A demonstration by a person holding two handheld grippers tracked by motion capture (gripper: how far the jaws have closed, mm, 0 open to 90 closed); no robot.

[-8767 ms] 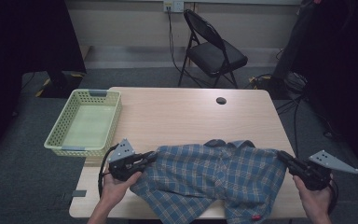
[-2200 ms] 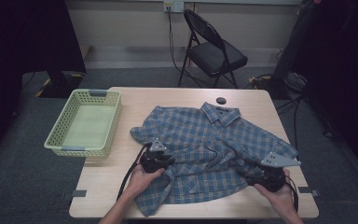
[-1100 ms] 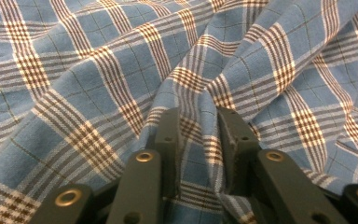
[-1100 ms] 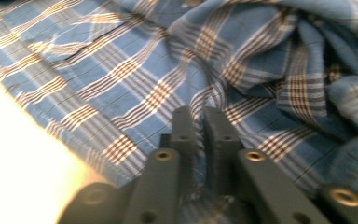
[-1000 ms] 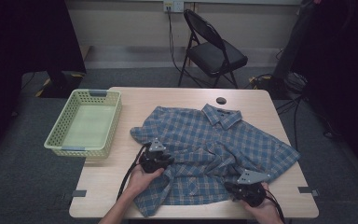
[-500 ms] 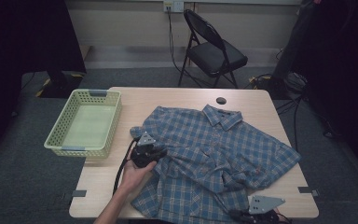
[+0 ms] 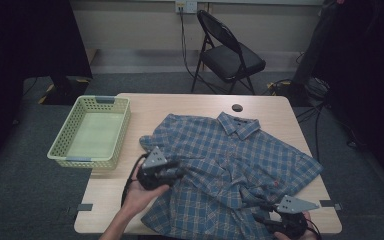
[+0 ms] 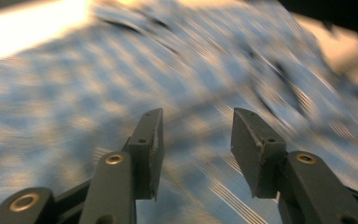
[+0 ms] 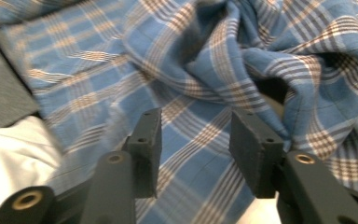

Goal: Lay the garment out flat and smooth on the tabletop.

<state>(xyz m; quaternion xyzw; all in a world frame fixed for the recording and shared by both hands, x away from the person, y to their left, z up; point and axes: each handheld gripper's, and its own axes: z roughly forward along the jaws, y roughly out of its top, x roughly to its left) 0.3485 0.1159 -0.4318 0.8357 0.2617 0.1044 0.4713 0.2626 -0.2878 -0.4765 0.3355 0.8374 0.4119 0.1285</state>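
Note:
A blue plaid shirt (image 7: 230, 165) lies spread on the table, collar (image 7: 237, 125) at the far side, its hem reaching the near edge. My left gripper (image 7: 179, 173) hovers over the shirt's left part, and its jaws have just been opening. In the left gripper view the gripper (image 8: 198, 114) is open above blurred plaid cloth (image 8: 121, 70), with nothing between the pads. My right gripper (image 7: 260, 217) is at the near right edge. It has also just been opening; the right gripper (image 9: 196, 114) stands open over rumpled shirt cloth (image 9: 205, 60).
A pale green basket (image 7: 60, 142) sits empty at the table's left side. A small black round thing (image 7: 237, 107) lies near the far edge of the wooden table (image 7: 180, 102). A black folding chair (image 7: 230, 55) stands behind the table.
Both grippers have let go of the shirt and their jaws have opened. The right gripper drew back to the near edge, pulling the hem flat; the left one lifted slightly.

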